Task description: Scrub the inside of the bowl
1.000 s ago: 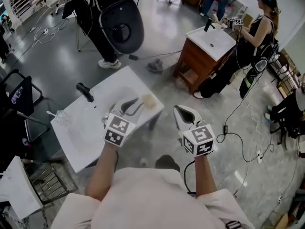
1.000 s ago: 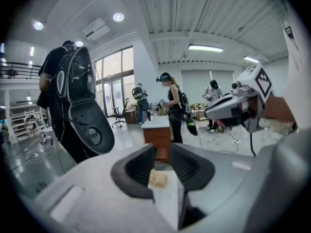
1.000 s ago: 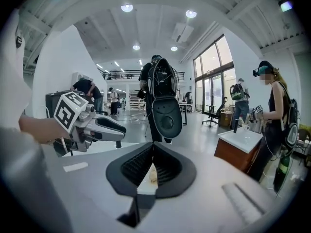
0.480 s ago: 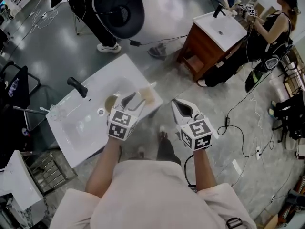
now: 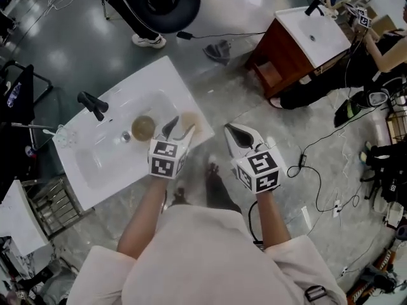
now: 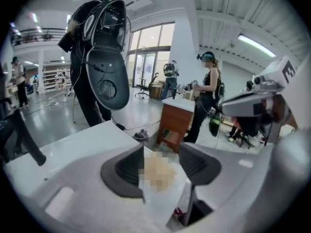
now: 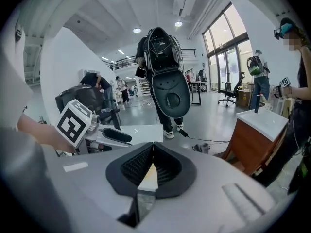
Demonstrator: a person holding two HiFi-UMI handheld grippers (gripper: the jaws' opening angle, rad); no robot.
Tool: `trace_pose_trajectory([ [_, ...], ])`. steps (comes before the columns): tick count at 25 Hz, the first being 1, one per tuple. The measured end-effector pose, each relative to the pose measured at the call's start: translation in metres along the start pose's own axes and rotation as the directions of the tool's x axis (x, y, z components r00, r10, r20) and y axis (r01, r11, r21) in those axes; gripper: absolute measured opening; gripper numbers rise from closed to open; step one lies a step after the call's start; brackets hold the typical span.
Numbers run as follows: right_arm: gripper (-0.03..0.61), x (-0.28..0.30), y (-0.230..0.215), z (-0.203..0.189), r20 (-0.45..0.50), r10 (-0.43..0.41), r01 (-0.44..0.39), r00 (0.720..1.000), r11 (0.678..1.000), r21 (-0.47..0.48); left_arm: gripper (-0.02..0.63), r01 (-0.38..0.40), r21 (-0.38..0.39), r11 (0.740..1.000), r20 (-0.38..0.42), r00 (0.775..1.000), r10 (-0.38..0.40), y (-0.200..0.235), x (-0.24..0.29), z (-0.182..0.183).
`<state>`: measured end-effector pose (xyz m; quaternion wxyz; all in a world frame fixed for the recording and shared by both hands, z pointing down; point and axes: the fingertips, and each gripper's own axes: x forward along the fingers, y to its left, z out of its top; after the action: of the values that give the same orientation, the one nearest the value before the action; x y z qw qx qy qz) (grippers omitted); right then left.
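Note:
A brownish bowl (image 5: 143,127) sits in the basin of the white sink counter (image 5: 166,80). A tan sponge (image 5: 189,117) lies on the counter's near right corner. My left gripper (image 5: 182,127) hovers right at the sponge. Its jaws have just been opening and now stand open with the sponge (image 6: 156,174) between them, the pads not pressing on it (image 6: 162,149). My right gripper (image 5: 229,130) hangs over the floor just right of the counter, shut with nothing in it (image 7: 152,144). How close the left pads are to the sponge is hard to tell.
A black faucet (image 5: 93,103) rises at the basin's far side, a clear cup (image 5: 60,134) to its left. A wooden vanity with a white top (image 5: 299,43) stands at the upper right. Cables (image 5: 305,164) trail on the floor, and people stand beyond.
Both grippers have come down and in toward the counter's corner. The left jaws have spread wider around the sponge. The bowl has come into view in the basin.

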<state>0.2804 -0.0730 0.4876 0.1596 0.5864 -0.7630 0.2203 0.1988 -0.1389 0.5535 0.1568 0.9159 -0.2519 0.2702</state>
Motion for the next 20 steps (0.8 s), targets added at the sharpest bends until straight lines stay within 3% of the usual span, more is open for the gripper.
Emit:
trace_pose_trajectory([
  [6,0.006,0.026,-0.019,-0.014,-0.052,0.063,-0.063,0.997,0.998,0.002,0.225,-0.059,-0.153,0.987,-0.031,0.998,0.055,0.007,0.032,-0.018],
  [20,0.006,0.061,-0.035,-0.029,-0.144,0.191,-0.196,0.971,0.980,-0.021,0.305,-0.213,-0.328,0.920,-0.153,0.973,0.171,0.024,0.070,-0.048],
])
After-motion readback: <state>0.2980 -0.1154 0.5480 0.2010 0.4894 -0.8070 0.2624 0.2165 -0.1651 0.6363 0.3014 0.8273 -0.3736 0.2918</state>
